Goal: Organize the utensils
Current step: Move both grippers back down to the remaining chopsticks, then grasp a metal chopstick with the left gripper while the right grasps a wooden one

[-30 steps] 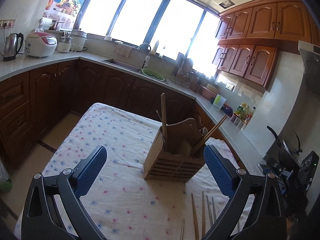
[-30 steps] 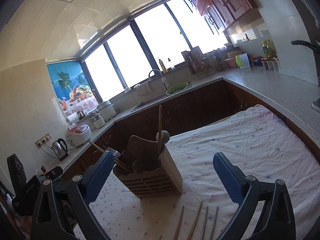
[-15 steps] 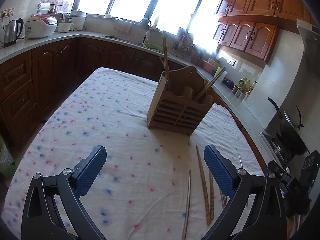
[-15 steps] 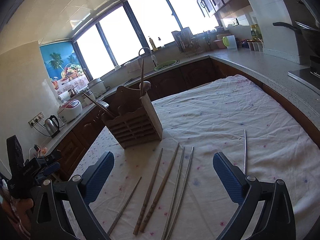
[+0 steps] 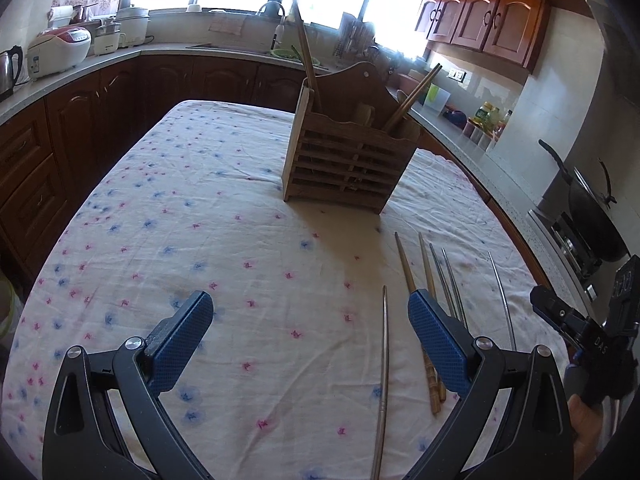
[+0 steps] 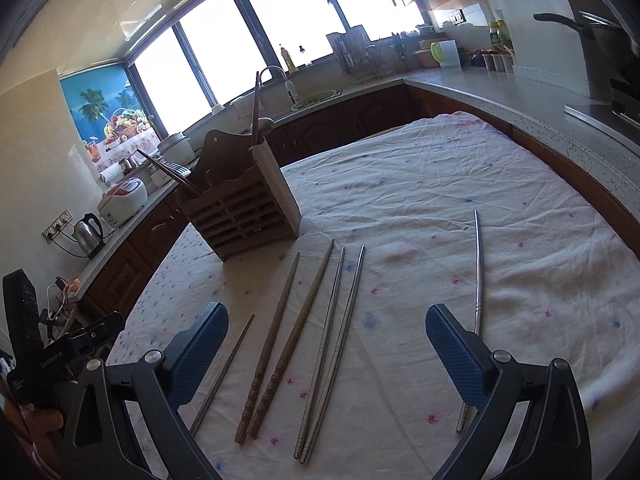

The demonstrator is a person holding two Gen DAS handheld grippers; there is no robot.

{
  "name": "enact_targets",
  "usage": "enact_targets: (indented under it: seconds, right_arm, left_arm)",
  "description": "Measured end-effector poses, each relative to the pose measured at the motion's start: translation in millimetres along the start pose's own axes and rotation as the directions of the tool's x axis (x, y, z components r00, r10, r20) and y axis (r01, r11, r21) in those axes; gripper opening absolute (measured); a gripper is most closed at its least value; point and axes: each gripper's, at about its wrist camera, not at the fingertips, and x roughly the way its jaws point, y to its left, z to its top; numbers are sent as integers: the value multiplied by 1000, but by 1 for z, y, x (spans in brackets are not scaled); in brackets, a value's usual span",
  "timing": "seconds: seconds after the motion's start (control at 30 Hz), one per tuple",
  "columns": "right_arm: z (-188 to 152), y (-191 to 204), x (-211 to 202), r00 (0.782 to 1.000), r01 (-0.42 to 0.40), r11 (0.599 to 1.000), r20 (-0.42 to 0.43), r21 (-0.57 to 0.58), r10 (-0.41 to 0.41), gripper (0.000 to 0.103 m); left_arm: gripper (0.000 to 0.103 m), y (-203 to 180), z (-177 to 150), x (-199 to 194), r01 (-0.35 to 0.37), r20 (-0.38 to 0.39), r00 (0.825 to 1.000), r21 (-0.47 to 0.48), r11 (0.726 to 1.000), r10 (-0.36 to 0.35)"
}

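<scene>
Hovering with both jaws wide and empty, your right gripper sits nearer; the wooden chopsticks lie lengthwise between its jaws, pointing toward the holder.

Two wooden chopsticks, four metal chopsticks, one wooden holder.

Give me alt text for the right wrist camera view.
Open right gripper hovers over six loose chopsticks on a floral tablecloth: two wooden, four metal. A wooden utensil holder stands behind them.
</scene>
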Motion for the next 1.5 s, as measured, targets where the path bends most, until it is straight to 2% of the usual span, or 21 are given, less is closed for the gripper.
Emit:
enact_targets:
  seconds: [0.1, 0.2, 0.27, 0.3, 0.37, 0.43, 0.47, 0.57, 0.63, 0.67, 0.7, 0.77, 0.83, 1.0, 1.07, 1.17, 1.33, 1.43, 1.5]
  right_arm:
    - [2, 0, 3, 1000, 6, 1000, -6, -1, -6, 99]
    - [3, 1, 8, 1000, 15, 1000, -24, -3, -15, 89]
    - [5, 0, 12, 999, 21, 1000, -40, 2, -21, 73]
    - [6, -1, 15, 999, 23, 1000, -49, 5, -23, 69]
    - [7, -2, 22, 997, 24, 1000, -72, 10, -23, 54]
    - [8, -3, 28, 996, 14, 1000, -92, 13, -12, 47]
    - [9, -2, 32, 995, 12, 1000, -101, 11, -10, 43]
    - [10, 2, 45, 991, -3, 1000, -135, 1, 3, 37]
    - [12, 7, 55, 987, -15, 1000, -159, -14, 13, 34]
    - [13, 9, 61, 986, -20, 1000, -169, -20, 16, 32]
    - [14, 11, 66, 984, -25, 999, -178, -26, 20, 31]
    - [17, 15, 79, 979, -32, 999, -203, -38, 23, 27]
    - [19, 18, 93, 973, -39, 998, -230, -49, 27, 26]
    - [22, 20, 132, 954, -9, 996, -300, -87, -18, 23]
    - [25, 18, 146, 949, 5, 996, -313, -88, -32, 17]
    - [36, 18, 159, 950, 33, 993, -306, -113, -66, 16]
    - [49, 26, 183, 942, 69, 976, -309, -207, -132, 16]
    - [44, 39, 187, 937, 110, 946, -285, -305, -201, 14]
    - [42, 40, 184, 940, 108, 944, -277, -311, -199, 11]
  left_arm:
    - [100, -9, 0, 9, 6, -32, 999, 37, 999, -5]
    - [100, -22, -2, 21, 2, -76, 997, 90, 996, 5]
    - [99, -30, -4, 29, 4, -107, 994, 127, 992, 10]
    - [97, -35, -5, 34, 8, -124, 992, 145, 989, 11]
    - [87, -43, -8, 44, 21, -164, 986, 179, 984, 9]
    - [72, -51, -12, 55, 43, -201, 979, 201, 979, -2]
    - [69, -55, -13, 60, 52, -216, 976, 212, 976, -5]
    - [53, -67, -19, 74, 62, -256, 967, 257, 965, 6]
    - [36, -73, -23, 84, 68, -281, 960, 276, 959, 13]
    - [31, -74, -25, 90, 59, -295, 955, 288, 956, 31]
    - [27, -75, -27, 91, 38, -269, 962, 311, 950, 49]
    - [20, -75, -26, 94, 17, -254, 964, 335, 942, 73]
    - [11, -67, -20, 98, 9, -254, 964, 325, 946, 78]
    - [10, -38, -2, 105, 35, -290, 957, 219, 975, 30]
    - [10, -33, 2, 106, 56, -309, 951, 191, 980, 6]
    - [10, -39, 4, 111, 47, -313, 950, 204, 978, 20]
    - [9, -59, 3, 119, -13, -266, 959, 293, 956, 94]
    - [6, -60, 4, 122, -10, -247, 965, 287, 958, 85]
    - [5, -57, 7, 121, 1, -254, 965, 266, 964, 69]
